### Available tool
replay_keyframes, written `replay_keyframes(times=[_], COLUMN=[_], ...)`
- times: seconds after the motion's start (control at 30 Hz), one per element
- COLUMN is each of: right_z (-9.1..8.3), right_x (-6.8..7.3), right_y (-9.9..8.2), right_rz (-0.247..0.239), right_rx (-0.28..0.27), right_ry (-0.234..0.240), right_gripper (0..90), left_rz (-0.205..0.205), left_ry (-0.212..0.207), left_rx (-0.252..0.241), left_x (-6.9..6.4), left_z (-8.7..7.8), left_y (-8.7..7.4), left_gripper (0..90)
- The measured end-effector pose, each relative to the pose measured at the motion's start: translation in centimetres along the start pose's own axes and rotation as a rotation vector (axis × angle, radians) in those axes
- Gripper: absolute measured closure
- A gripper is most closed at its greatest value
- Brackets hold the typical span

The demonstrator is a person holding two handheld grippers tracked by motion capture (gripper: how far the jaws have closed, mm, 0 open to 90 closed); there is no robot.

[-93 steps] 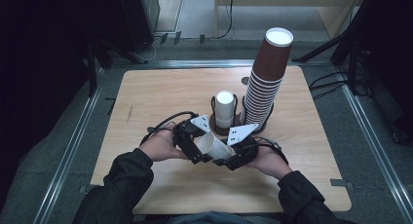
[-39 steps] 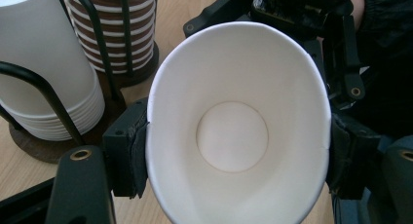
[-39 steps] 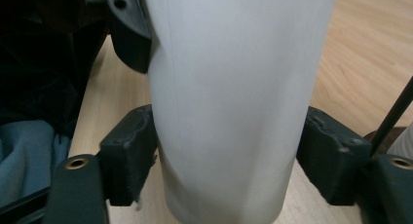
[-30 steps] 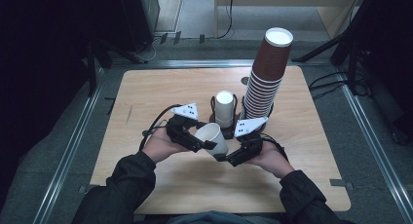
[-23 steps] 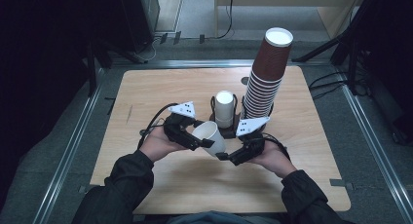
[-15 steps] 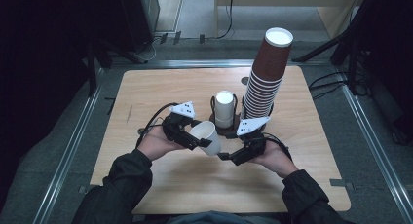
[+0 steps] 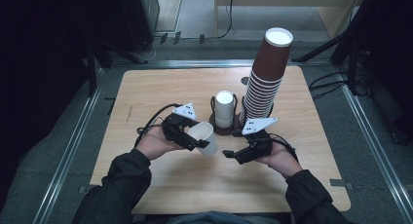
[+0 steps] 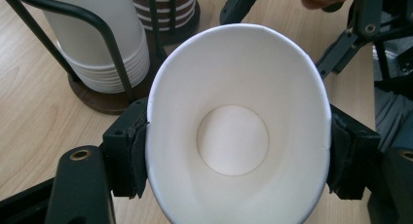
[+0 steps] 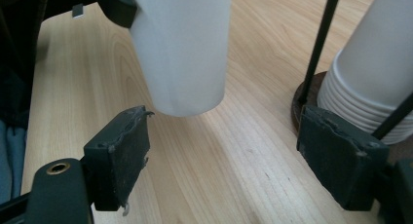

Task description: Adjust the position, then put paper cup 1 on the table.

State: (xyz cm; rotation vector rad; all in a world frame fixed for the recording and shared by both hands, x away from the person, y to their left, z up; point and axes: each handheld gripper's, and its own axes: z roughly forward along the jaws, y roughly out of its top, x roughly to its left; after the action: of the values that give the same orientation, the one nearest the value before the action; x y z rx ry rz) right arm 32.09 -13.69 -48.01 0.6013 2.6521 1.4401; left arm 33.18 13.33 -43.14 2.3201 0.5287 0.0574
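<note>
Left gripper [image 7: 198,142] pinched a white paper cup [image 7: 203,136] by its rim, squeezed oval, tilting it above the wooden table [image 7: 302,170], likely for handover; the right gripper [image 7: 233,155] waited beside it, jaws spread.

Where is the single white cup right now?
In the high view the white cup is held sideways in the left tool, just in front of the cup holder and left of the right tool.

You have nothing to read here: no text, label, brand, number or sign is legible on any surface
</note>
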Motion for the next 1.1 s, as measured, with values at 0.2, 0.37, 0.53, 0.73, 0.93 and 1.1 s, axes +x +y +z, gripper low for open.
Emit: replay_keyframes(times=[0.2, 0.37, 0.53, 0.73, 0.93, 1.1], right_z=[-0.3, -0.5, -1.1, -1.3, -1.1, -0.8], right_x=[0.0, -0.1, -0.2, -0.4, -0.7, -1.0], right_y=[-0.1, -0.3, -0.4, -0.5, -0.6, -0.5], right_rz=[0.027, 0.046, 0.052, 0.046, 0.028, 0.023], right_rx=[0.011, 0.02, 0.007, 0.013, 0.022, 0.033], right_ry=[-0.03, -0.052, -0.07, -0.071, -0.061, -0.059], right_gripper=[18.1, 18.1, 18.1, 18.4, 18.4, 18.6], left_rz=[0.006, -0.003, -0.026, -0.07, -0.116, -0.154], left_ry=[0.018, 0.027, 0.039, 0.064, 0.101, 0.134], left_rx=[0.026, 0.027, 0.034, 0.038, 0.048, 0.056], left_x=[0.1, 0.3, 1.3, 2.7, 3.8, 4.5], left_z=[0.1, -0.1, -0.6, -1.0, -1.7, -2.3], left_y=[-0.1, -0.3, -1.0, -2.0, -3.3, -4.3], left_gripper=[25.7, 25.6, 25.6, 25.4, 24.9, 24.4])
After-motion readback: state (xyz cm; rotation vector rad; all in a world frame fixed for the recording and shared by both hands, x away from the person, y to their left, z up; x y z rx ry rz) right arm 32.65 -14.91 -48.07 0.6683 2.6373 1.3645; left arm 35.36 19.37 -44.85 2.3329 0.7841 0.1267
